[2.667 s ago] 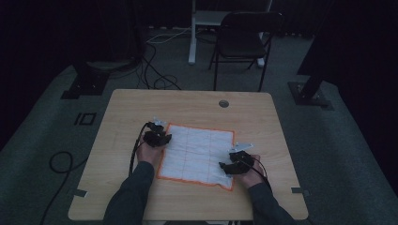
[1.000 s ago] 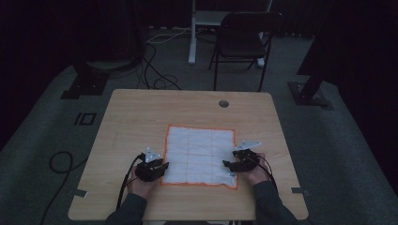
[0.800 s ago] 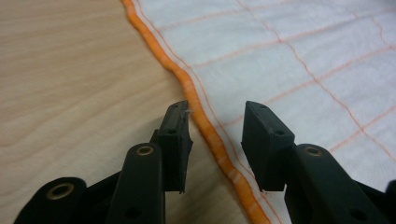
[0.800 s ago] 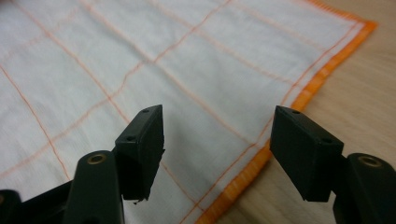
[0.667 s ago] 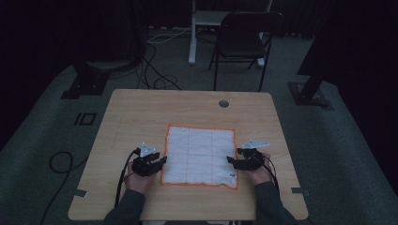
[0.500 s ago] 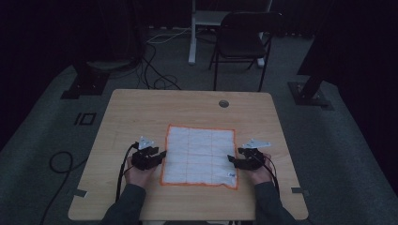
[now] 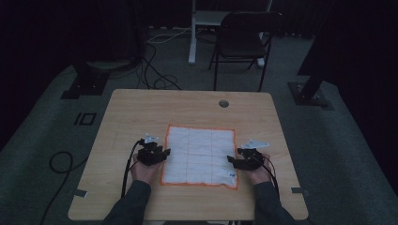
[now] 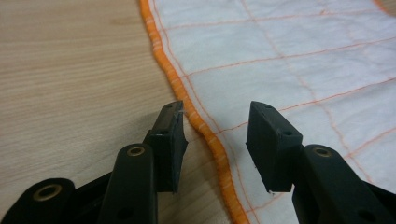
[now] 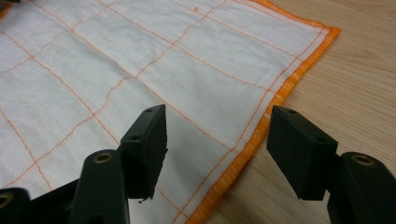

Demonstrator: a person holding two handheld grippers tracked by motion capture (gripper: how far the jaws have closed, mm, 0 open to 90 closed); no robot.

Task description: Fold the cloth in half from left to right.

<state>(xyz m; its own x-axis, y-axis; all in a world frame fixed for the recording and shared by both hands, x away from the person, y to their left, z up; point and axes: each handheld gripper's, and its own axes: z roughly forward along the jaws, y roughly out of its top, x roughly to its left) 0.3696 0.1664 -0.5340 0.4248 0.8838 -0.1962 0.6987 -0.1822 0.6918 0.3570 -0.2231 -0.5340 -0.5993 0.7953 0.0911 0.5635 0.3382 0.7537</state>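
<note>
A white cloth (image 7: 199, 154) with an orange hem and orange grid lines lies flat on the wooden table (image 7: 141, 112). My left gripper (image 7: 163, 153) sits at the cloth's left edge. In the left gripper view, this gripper (image 8: 217, 112) is open and straddles the orange hem (image 8: 205, 130) without pressing it; its jaws have just been opening. My right gripper (image 7: 231, 161) is at the cloth's right edge near the front corner. The right gripper (image 9: 218, 114) stands open above the cloth (image 9: 140, 60) and its hem, having just closed a little, with nothing gripped.
A round cable hole (image 7: 224, 103) sits near the table's far edge. Behind the table stand a dark chair (image 7: 246, 37) and a white post. Black stand bases (image 7: 87, 79) and cables lie on the floor to the left.
The cloth, skewed earlier, now lies squared and flat. My left gripper has let go of the near left corner and moved away from the person along the left edge. The right hand kept still.
</note>
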